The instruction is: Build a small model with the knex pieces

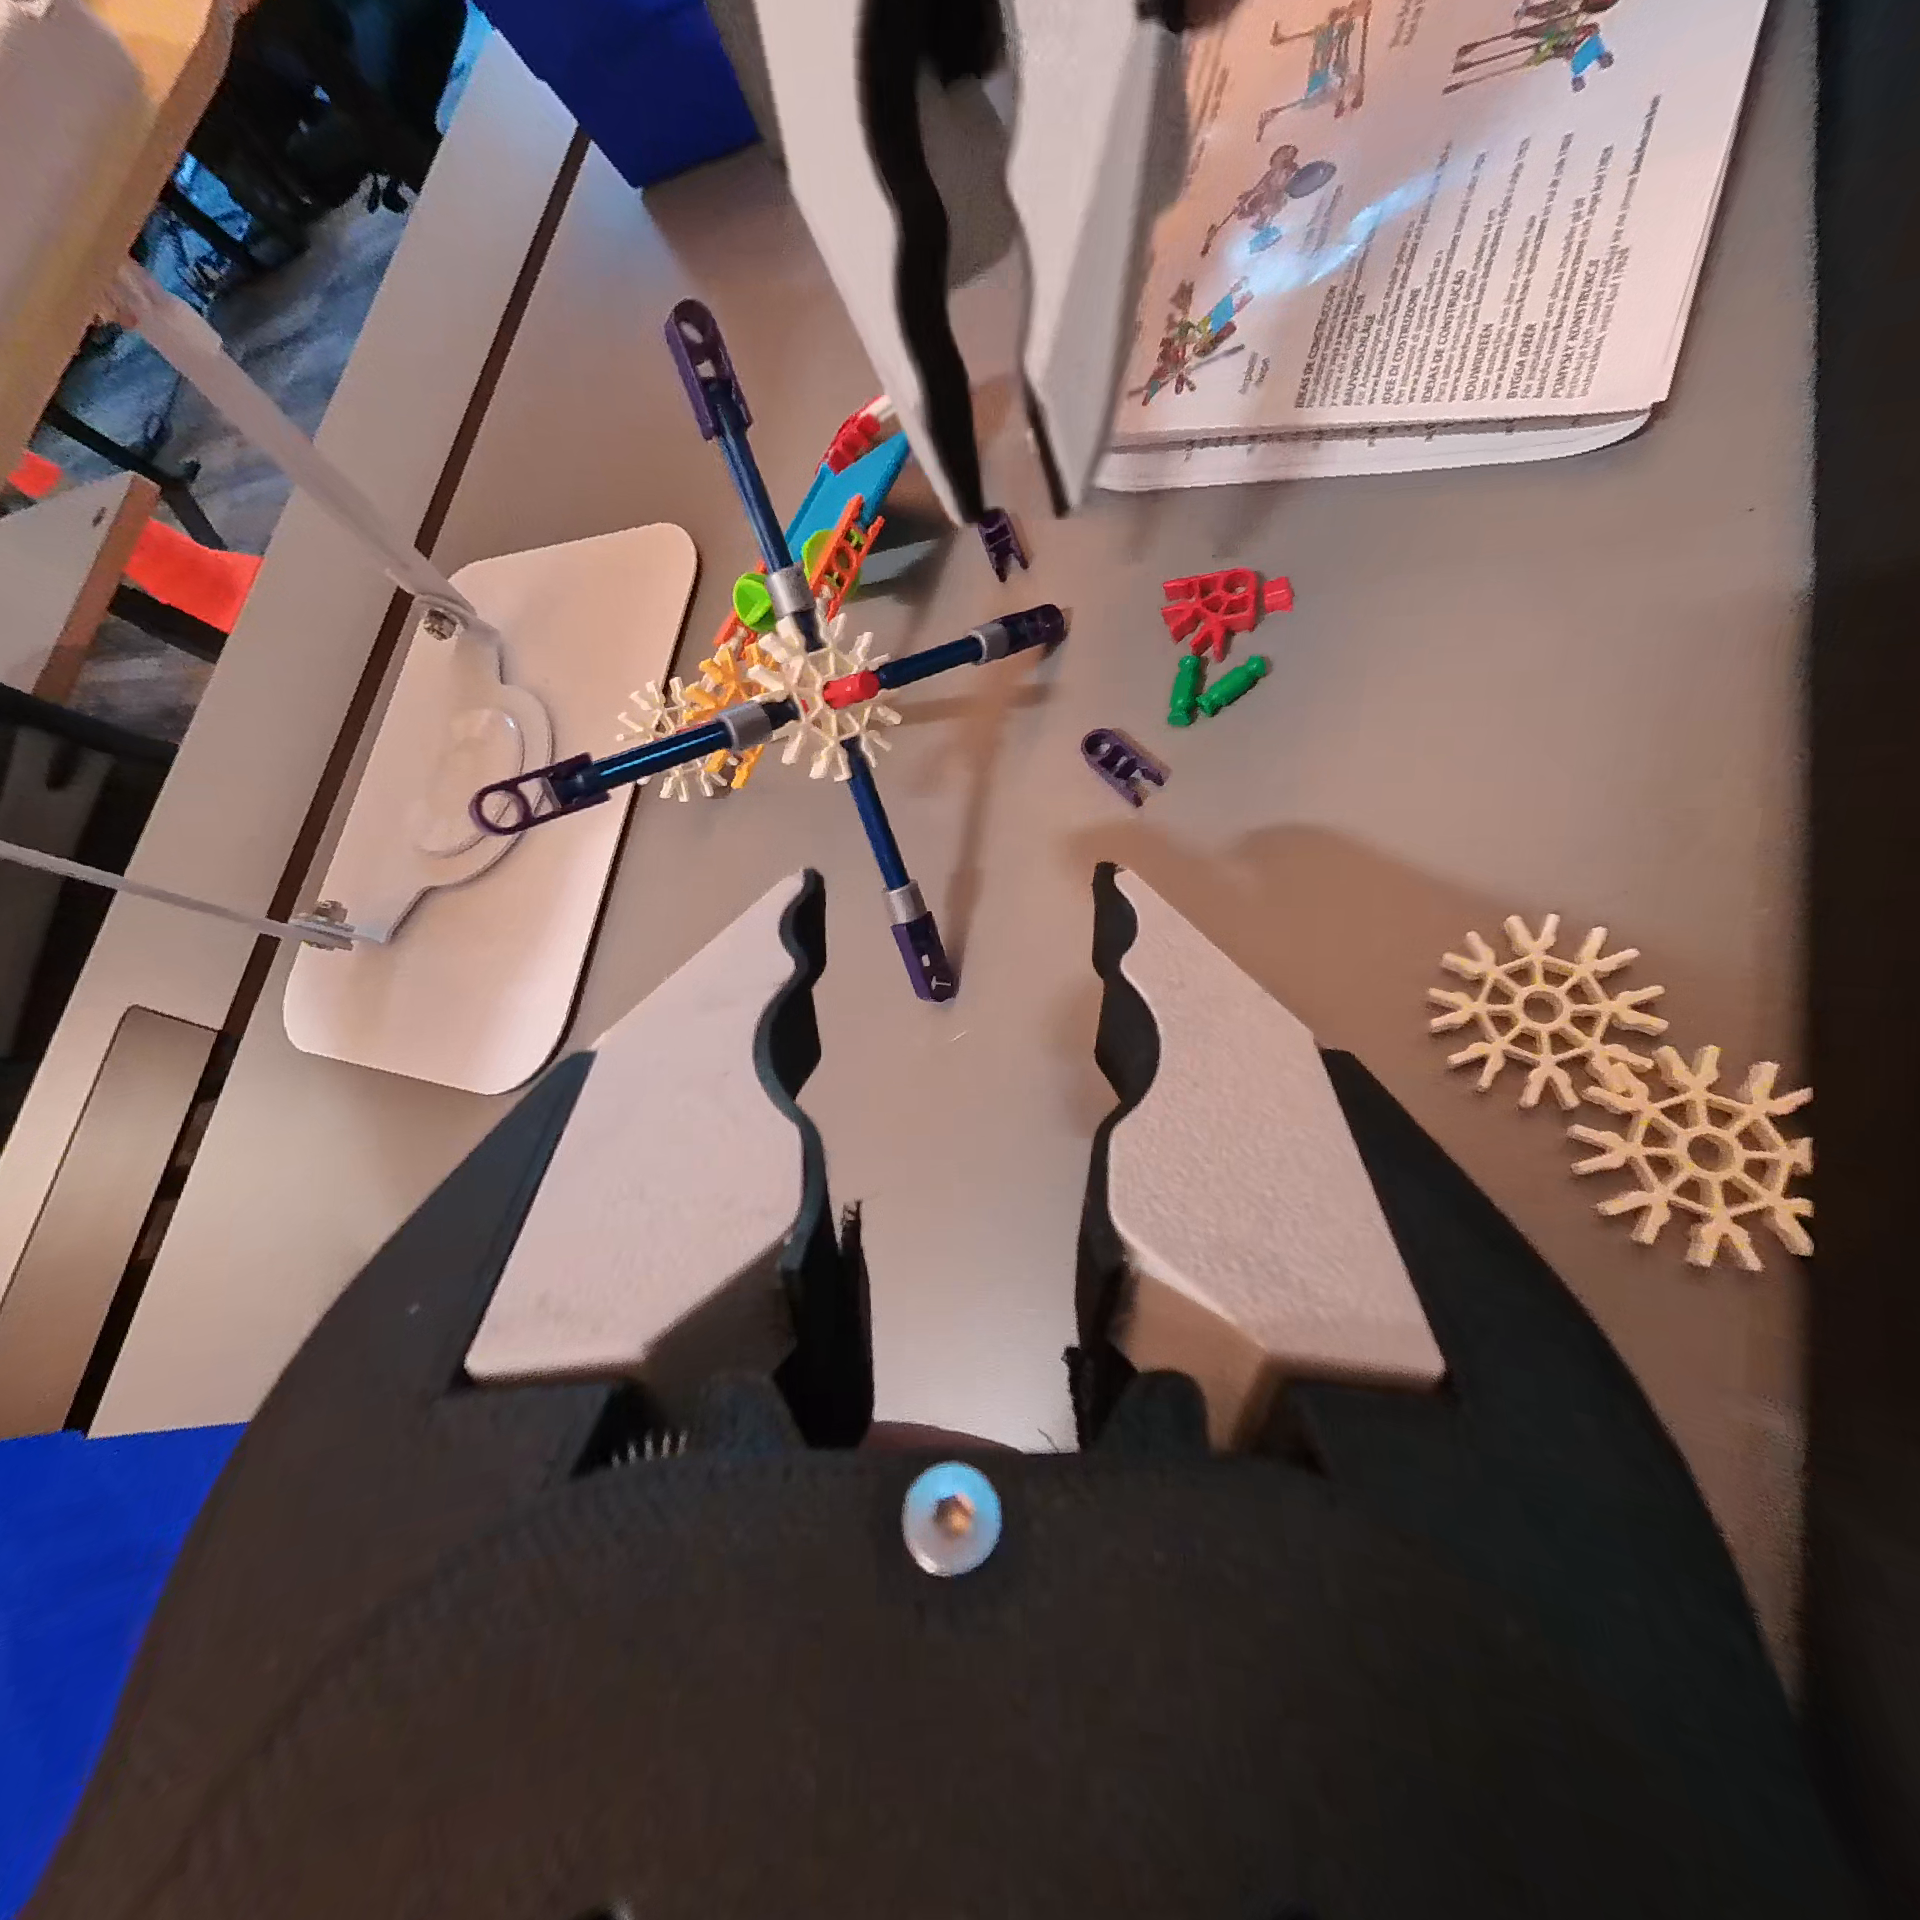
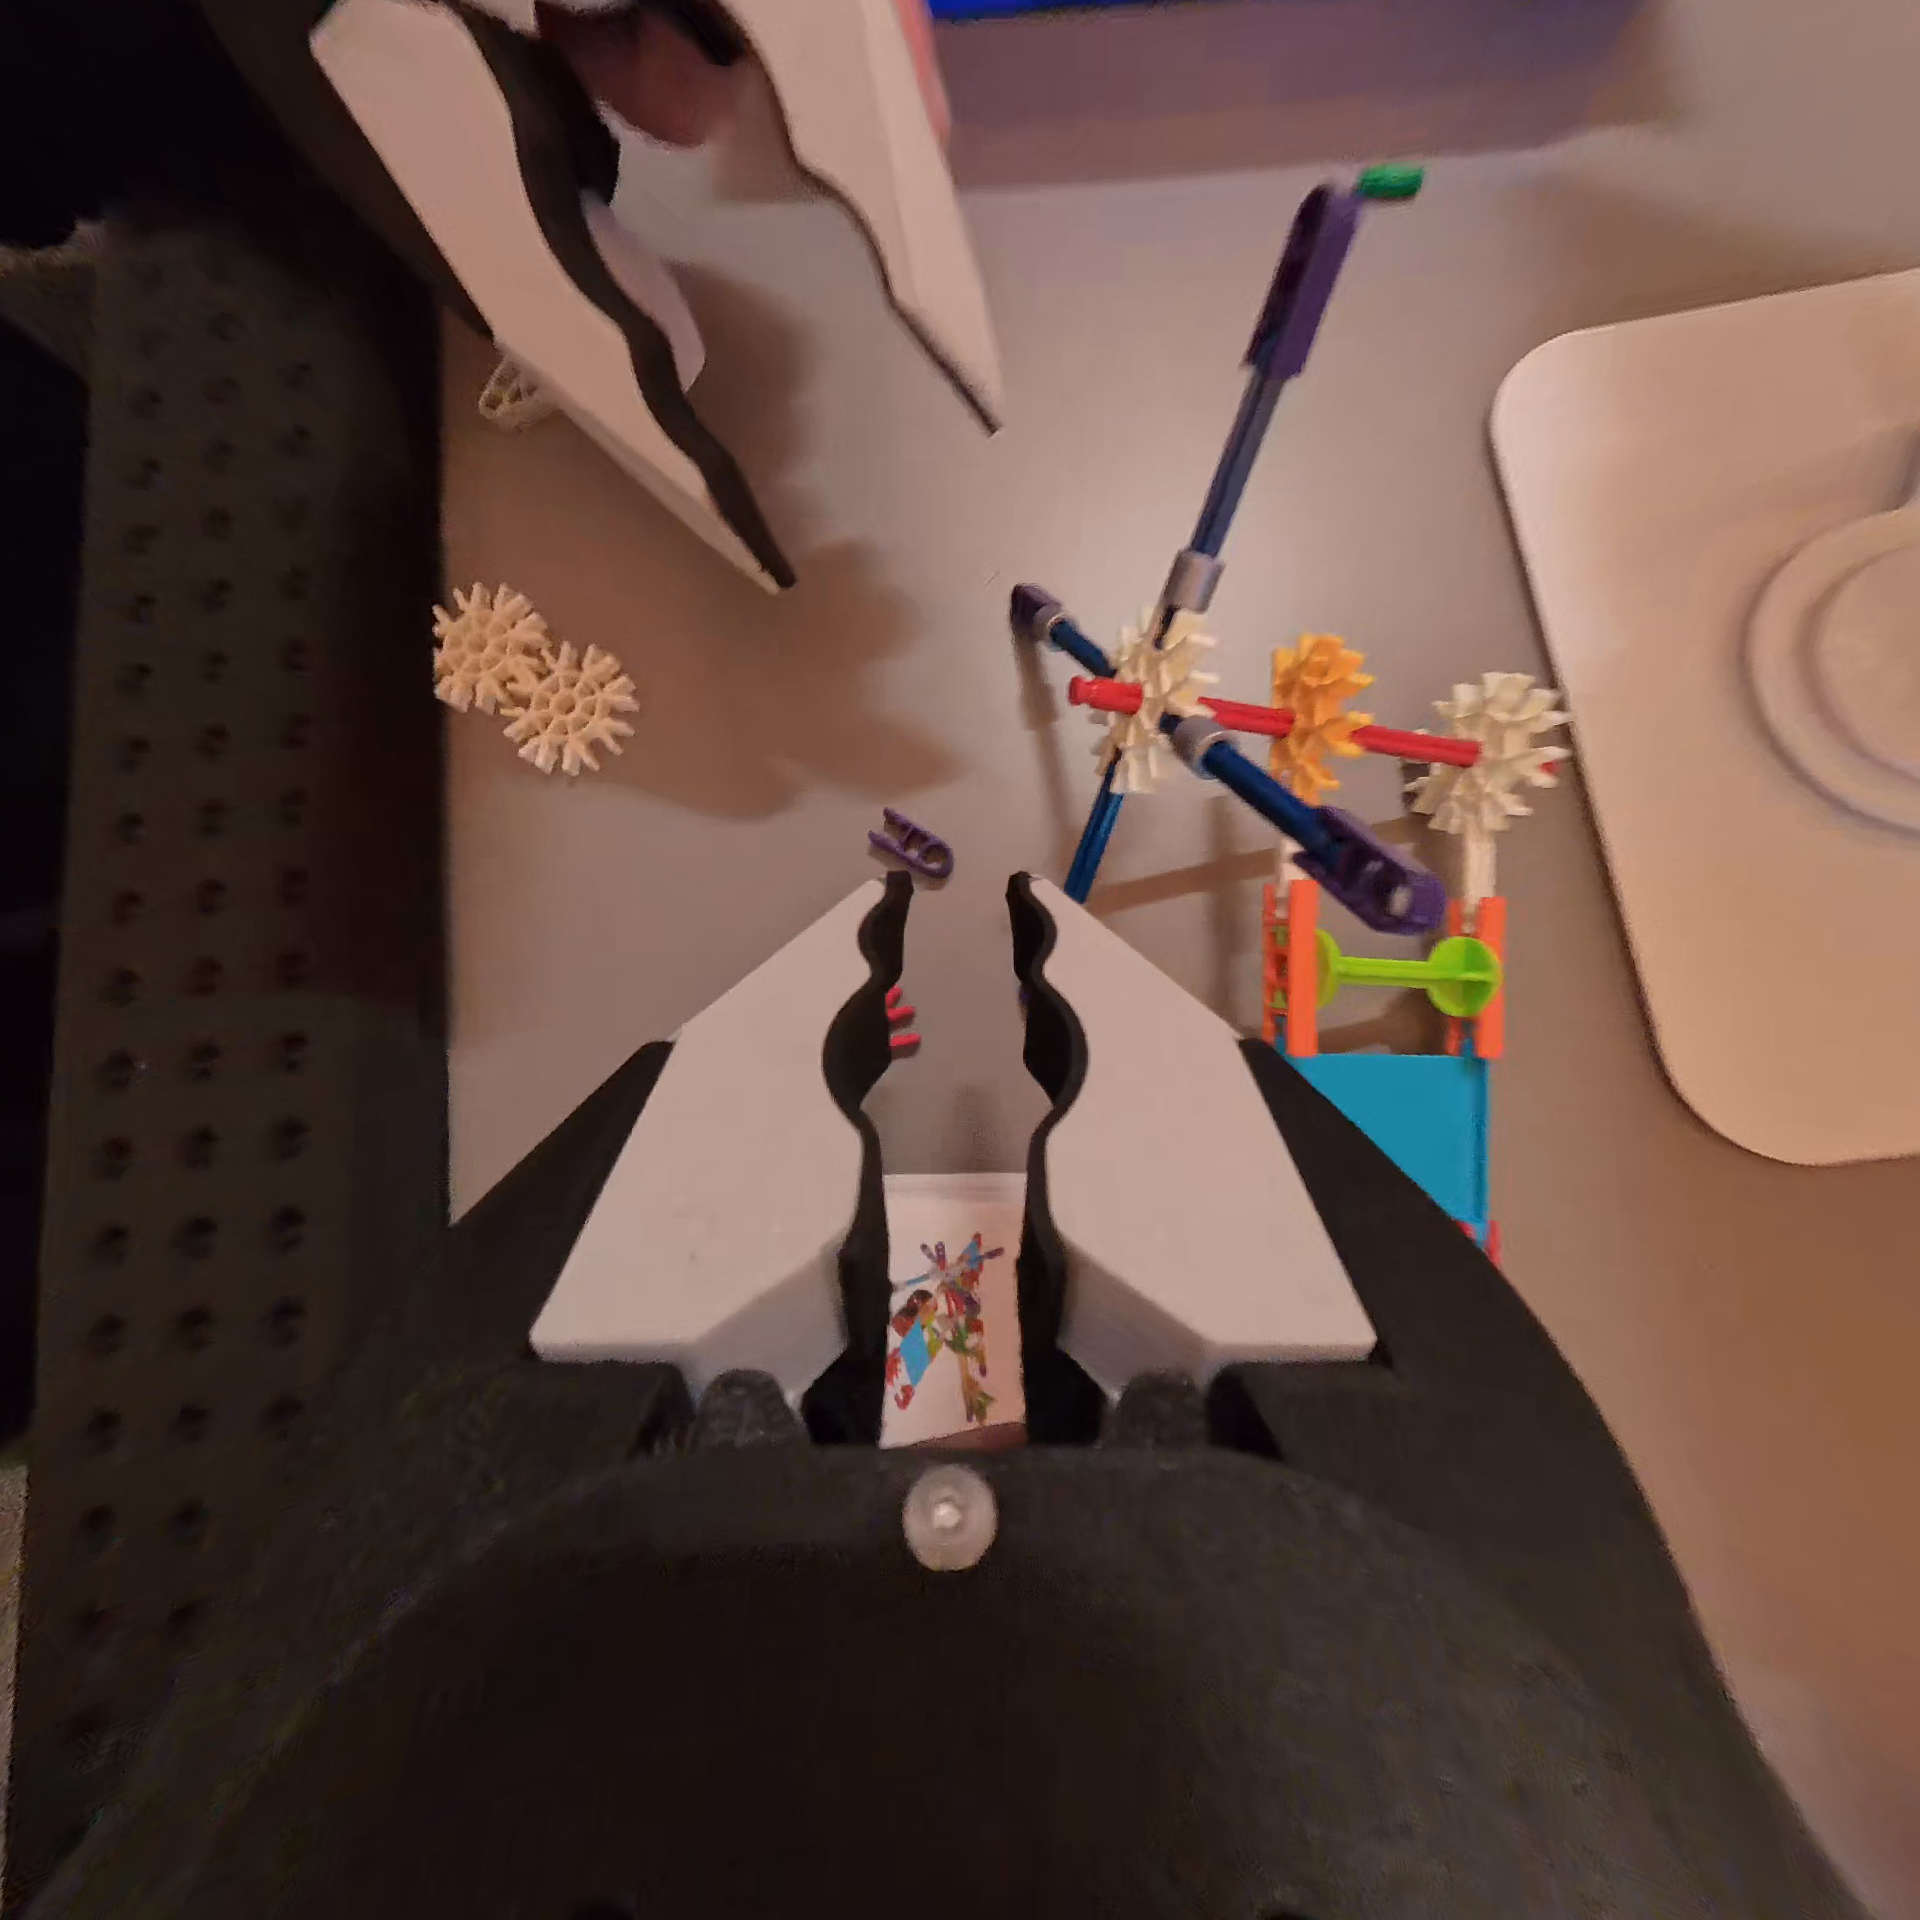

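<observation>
The left gripper point(image 1: 956, 883) hangs over the grey table point(image 1: 1351, 748) with its jaws wide apart and nothing in them. Just past its tips is one arm of the toy windmill point(image 1: 821, 691), which has blue rods with purple ends. To its right lie two white snowflake wheels point(image 1: 1621, 1091), touching each other. Farther on are a loose purple clip point(image 1: 1117, 764), two green pegs point(image 1: 1210, 688) and a red piece point(image 1: 1216, 611). Only this view shows the open booklet point(image 1: 1434, 260) at the far side. The right gripper point(image 2: 958, 883) is open too, holding nothing, its tips just by the purple clip point(image 2: 914, 844). Only its view shows the windmill's blue base point(image 2: 1403, 1122) and orange legs point(image 2: 1288, 961).
</observation>
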Tool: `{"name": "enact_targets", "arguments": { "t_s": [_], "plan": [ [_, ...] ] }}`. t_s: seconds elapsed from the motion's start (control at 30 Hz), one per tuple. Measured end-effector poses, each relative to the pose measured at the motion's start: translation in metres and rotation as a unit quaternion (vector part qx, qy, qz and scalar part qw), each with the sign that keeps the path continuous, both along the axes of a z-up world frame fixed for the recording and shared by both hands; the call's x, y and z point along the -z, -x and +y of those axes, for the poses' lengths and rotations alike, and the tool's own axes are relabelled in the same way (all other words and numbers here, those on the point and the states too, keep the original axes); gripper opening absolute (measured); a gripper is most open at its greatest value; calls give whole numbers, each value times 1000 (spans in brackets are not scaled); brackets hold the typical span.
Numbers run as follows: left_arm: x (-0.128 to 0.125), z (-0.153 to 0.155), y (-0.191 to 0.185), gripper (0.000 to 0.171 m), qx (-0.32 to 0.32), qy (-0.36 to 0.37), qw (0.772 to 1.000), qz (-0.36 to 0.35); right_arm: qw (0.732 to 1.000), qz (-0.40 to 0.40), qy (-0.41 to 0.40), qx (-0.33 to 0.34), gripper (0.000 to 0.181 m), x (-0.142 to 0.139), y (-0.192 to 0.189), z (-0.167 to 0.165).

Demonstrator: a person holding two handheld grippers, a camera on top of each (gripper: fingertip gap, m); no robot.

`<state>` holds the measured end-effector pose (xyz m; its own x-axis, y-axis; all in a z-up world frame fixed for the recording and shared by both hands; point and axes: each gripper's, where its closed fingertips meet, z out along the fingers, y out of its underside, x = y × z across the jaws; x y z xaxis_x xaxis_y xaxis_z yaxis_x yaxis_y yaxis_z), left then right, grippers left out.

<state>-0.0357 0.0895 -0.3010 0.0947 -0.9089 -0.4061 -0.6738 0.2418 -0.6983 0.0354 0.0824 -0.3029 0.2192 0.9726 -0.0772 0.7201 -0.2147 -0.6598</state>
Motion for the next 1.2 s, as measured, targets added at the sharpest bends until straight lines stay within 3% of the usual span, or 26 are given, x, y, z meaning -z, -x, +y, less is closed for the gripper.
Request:
{"name": "enact_targets", "arguments": {
  "t_s": [0.1,0.37,1.2],
  "plan": [
    [2,1,0,50,2,0,1000,3,1000,4,-13,-3,31,10,7,2],
    [3,8,-1,50,-5,1,1000,2,993,118,-6,23,24,-34,9,16],
    [10,11,-2,50,-6,6,1000,6,993,115,-15,34,26,-26,-1,21]
  ]
}}
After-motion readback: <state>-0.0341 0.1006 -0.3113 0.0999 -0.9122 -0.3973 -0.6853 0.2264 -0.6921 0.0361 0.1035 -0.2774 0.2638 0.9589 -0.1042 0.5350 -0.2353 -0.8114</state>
